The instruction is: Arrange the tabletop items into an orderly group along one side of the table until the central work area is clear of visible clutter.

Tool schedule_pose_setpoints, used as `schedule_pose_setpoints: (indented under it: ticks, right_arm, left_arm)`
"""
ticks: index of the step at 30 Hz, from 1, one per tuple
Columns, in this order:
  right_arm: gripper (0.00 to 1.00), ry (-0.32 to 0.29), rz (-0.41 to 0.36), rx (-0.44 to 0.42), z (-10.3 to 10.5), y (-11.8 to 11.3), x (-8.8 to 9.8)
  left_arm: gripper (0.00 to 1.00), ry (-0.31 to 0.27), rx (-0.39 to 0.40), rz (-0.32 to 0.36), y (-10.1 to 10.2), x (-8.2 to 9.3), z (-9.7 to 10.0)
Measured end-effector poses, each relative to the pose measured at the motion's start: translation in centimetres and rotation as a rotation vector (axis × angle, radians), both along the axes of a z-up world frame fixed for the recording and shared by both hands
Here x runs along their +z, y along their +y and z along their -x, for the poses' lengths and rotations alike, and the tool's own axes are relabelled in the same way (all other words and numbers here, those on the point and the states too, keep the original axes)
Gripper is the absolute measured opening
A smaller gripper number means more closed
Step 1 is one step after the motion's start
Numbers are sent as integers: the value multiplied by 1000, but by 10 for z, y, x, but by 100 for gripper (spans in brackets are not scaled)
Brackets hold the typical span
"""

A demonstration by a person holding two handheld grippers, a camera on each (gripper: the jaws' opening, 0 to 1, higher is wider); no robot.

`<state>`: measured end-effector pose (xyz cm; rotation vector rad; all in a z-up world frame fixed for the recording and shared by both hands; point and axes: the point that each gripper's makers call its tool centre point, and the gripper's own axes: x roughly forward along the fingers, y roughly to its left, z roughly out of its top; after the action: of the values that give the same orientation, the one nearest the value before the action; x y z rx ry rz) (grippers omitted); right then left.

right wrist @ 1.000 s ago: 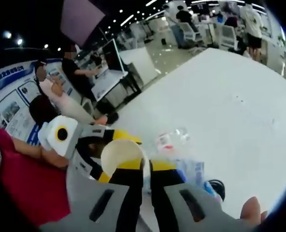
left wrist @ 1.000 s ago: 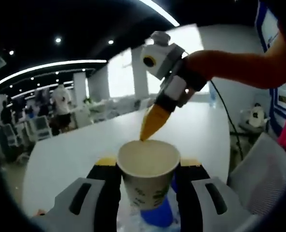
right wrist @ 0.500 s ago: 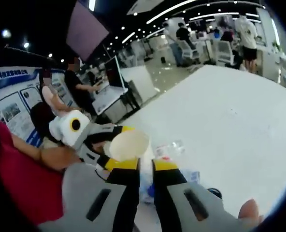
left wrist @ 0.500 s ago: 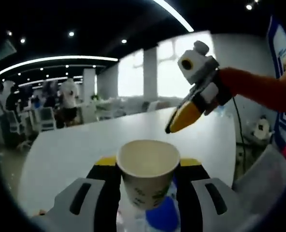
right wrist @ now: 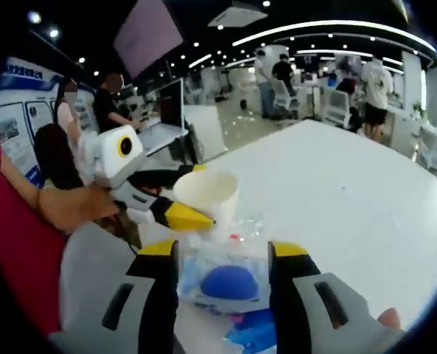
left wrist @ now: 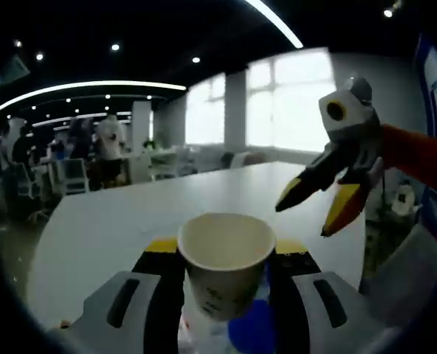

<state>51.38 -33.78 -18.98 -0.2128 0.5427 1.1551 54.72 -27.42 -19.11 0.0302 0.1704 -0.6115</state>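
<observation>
A white paper cup (left wrist: 226,265) stands upright between the jaws of my left gripper (left wrist: 226,247), which is shut on it above the white table (left wrist: 130,214). Under the cup lies a crumpled clear plastic bottle with a blue cap (left wrist: 252,332). My right gripper (left wrist: 307,220) hangs in the air to the right of the cup, open and holding nothing. In the right gripper view the bottle's blue cap (right wrist: 229,284) lies between the spread jaws of my right gripper (right wrist: 224,251). Just beyond, my left gripper (right wrist: 196,208) holds the cup (right wrist: 207,193).
The white table (right wrist: 351,206) stretches bare far ahead. A white chair (left wrist: 410,273) stands off its right edge. A red sleeve (right wrist: 19,251) is at the left. People and office chairs (right wrist: 336,96) fill the room behind.
My right gripper was shut with its tip at the cup's rim; it has drawn away to the right and opened. The left gripper still holds the cup.
</observation>
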Motion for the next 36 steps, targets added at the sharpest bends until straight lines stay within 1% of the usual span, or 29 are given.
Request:
schedule_pose_setpoints:
  ticks: [3,6,8,9,12,14,17,22,24,30,36]
  right_arm:
    - [54,-14,-8,-1,8,-1,-3]
    - [55,-47,-12,1,15,0,-6]
    - [55,-67,-10,-2,18,0,-8]
    - [56,-92,-8,-6,19,0,-10]
    - [56,-112,13,-16,22,-1,-16]
    - [55,-131,9,-23,23,-2,-19]
    - [55,-131,2,-38,25,-3,-25]
    - [54,-127,14,-49,28,-5,-37]
    - [54,-113,7,-55,29,-6,-40]
    - [53,-100,3,-71,28,-10,-45]
    - [52,-94,-4,-79,27,-10,-47]
  left_arm:
    - [41,-2,7,-4,1,-2,-3]
    - [41,3,19,5,3,-4,-6]
    - [41,7,27,10,4,-5,-9]
    - [40,6,32,12,6,-6,-10]
    - [40,8,46,21,9,-8,-15]
    - [40,15,56,32,12,-10,-19]
    - [40,18,73,43,16,-12,-26]
    - [40,8,101,51,25,-14,-41]
    - [40,7,111,48,28,-16,-46]
    - [40,-8,131,46,32,-21,-59]
    - [40,-12,154,54,35,-26,-73]
